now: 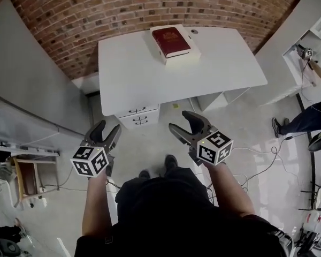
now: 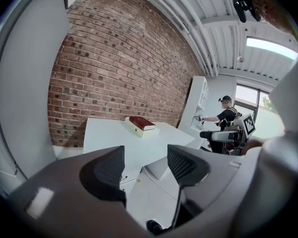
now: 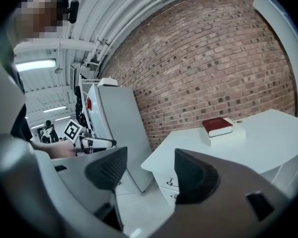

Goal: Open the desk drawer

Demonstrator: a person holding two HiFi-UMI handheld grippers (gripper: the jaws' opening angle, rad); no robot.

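Note:
A white desk (image 1: 150,79) stands against the brick wall. Its shut drawers (image 1: 139,116) with dark handles sit under its front left corner; they also show as drawers (image 3: 175,183) in the right gripper view. My left gripper (image 1: 105,130) is open and empty, held in the air a little in front and left of the drawers. My right gripper (image 1: 182,121) is open and empty too, in front and right of them. Neither touches the desk. In the left gripper view the left gripper (image 2: 145,168) frames the desk (image 2: 109,138).
A red book (image 1: 171,40) lies on a white box on the desk's far side. A grey partition (image 1: 32,84) stands on the left, a shelf (image 1: 21,175) at lower left. Cables (image 1: 267,159) run over the floor on the right, where a person (image 1: 310,116) sits.

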